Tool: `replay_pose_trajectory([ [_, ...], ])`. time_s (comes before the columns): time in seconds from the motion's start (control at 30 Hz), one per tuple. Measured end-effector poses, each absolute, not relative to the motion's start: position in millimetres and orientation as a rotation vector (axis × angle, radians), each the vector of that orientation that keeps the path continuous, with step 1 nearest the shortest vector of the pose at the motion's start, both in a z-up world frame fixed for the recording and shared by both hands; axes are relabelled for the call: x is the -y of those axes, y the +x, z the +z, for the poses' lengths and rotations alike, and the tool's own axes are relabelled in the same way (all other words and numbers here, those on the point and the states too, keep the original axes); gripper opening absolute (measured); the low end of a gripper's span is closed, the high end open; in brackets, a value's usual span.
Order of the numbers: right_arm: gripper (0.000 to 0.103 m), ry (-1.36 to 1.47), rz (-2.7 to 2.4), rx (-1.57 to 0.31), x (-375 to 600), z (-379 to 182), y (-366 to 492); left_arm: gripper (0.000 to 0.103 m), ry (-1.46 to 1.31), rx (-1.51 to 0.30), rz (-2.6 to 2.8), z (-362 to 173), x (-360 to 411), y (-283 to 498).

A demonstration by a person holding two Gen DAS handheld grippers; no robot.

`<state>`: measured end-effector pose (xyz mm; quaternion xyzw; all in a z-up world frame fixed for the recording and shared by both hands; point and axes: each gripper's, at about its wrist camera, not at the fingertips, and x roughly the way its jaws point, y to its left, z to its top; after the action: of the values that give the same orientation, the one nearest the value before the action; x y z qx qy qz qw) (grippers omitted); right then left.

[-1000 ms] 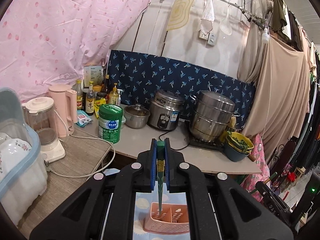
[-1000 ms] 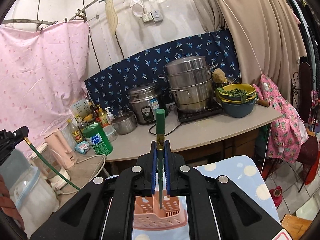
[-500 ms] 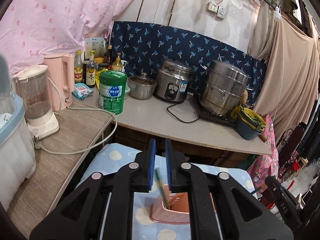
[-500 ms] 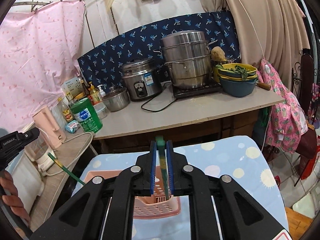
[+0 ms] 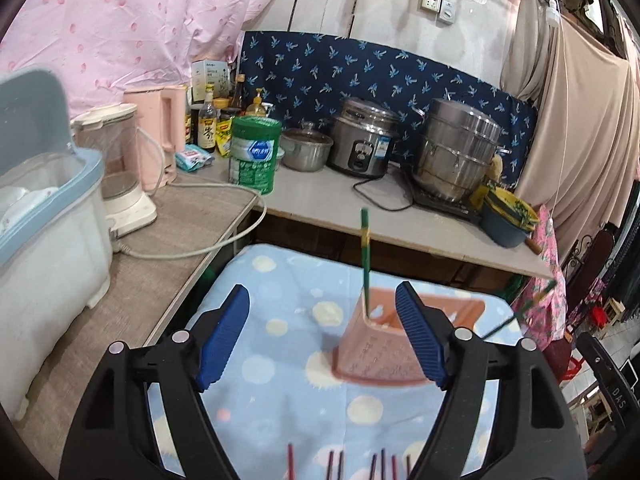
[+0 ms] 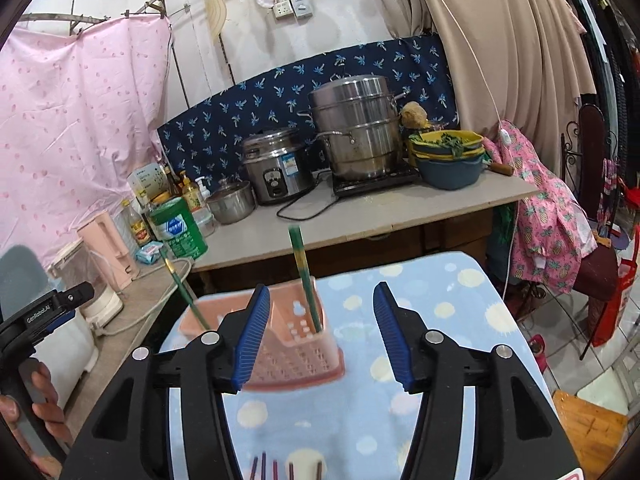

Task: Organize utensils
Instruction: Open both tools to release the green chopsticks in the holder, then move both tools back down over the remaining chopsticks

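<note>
A pink perforated utensil basket (image 5: pixel 380 344) (image 6: pixel 288 340) stands on a blue dotted tablecloth (image 5: pixel 280 344). Two green chopsticks stand in it, one at each end: in the left wrist view one (image 5: pixel 365 256) is upright and the other (image 5: pixel 520 312) leans right; in the right wrist view one (image 6: pixel 305 280) is near the middle, the other (image 6: pixel 182 288) at the left. My left gripper (image 5: pixel 322 336) and my right gripper (image 6: pixel 318 334) are both open and empty, just in front of the basket. Several dark chopsticks (image 5: pixel 360 464) (image 6: pixel 276 466) lie on the cloth below the grippers.
A counter (image 5: pixel 332 204) behind the table carries a green canister (image 5: pixel 253 156), a rice cooker (image 5: pixel 362 138), a steel steamer (image 5: pixel 456 152) and bowls (image 5: pixel 506 216). A blender (image 5: pixel 120 168) and a white-and-blue bin (image 5: pixel 44 216) stand on the left. Clothes hang at the right.
Both grippers lowered their green chopsticks into the basket, opened and let go. Both then drew back; the chopsticks now stand in the basket on their own.
</note>
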<state>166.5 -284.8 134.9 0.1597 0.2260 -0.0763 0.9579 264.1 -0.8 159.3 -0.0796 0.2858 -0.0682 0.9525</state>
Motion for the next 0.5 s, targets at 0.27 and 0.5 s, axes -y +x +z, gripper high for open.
replay_pose_trajectory([
  [0.27,0.053,0.34,-0.14,-0.545,270,96,106,0.072,-0.089,-0.642,-0.111,121,-8,205],
  [0.5,0.053,0.275,-0.133,-0.643,244,59,62,0.072,-0.043,-0.723,-0.114,82,-17,158],
])
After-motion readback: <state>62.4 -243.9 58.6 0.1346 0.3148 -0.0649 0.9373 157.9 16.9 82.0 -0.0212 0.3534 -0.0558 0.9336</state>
